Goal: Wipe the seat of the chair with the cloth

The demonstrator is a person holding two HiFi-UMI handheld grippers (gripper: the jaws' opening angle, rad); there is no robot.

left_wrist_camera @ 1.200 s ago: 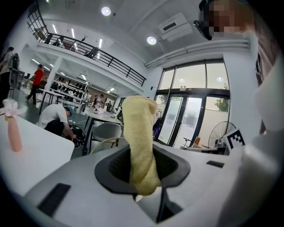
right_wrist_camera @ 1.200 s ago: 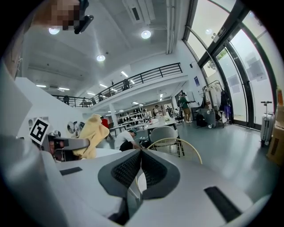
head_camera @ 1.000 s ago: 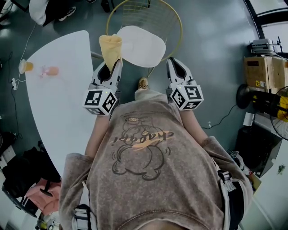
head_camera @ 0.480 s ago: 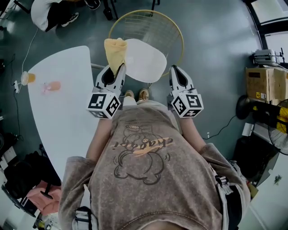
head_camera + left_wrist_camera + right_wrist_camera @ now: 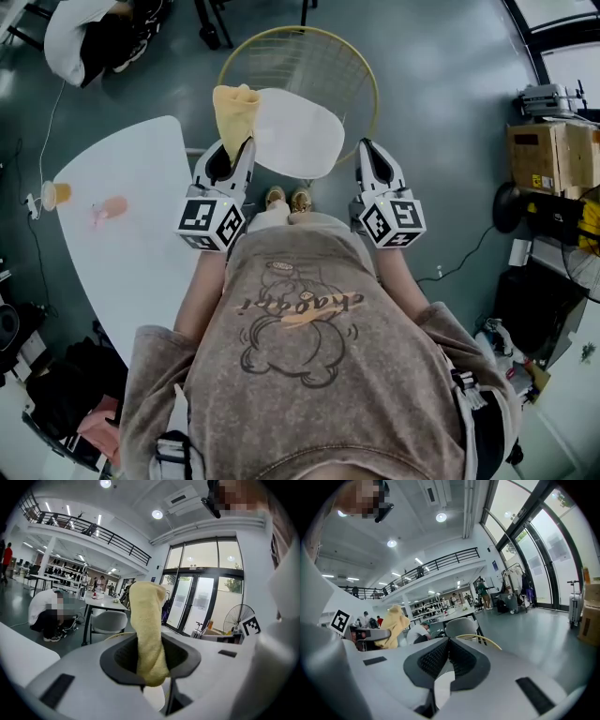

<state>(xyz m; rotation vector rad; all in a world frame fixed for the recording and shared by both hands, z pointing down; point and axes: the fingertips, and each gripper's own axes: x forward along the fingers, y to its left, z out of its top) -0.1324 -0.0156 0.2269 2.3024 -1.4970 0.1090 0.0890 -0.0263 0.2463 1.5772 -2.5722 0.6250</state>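
Observation:
A round chair with a yellow wire back and rim stands in front of me, its white seat facing up. My left gripper is shut on a yellow cloth, which sticks up past the jaws over the seat's left edge. The left gripper view shows the cloth pinched upright between the dark pads. My right gripper hovers beside the seat's right edge, shut with nothing in it; its ribbed pads meet. The yellow rim shows beyond them.
A white curved table lies to my left with an orange cup and a pink item on it. A person in white crouches at far left. Boxes and a fan stand at right.
The view has shifted slightly so the chair sits more centrally ahead. Both grippers hold nearly the same pose, the cloth still gripped on the left.

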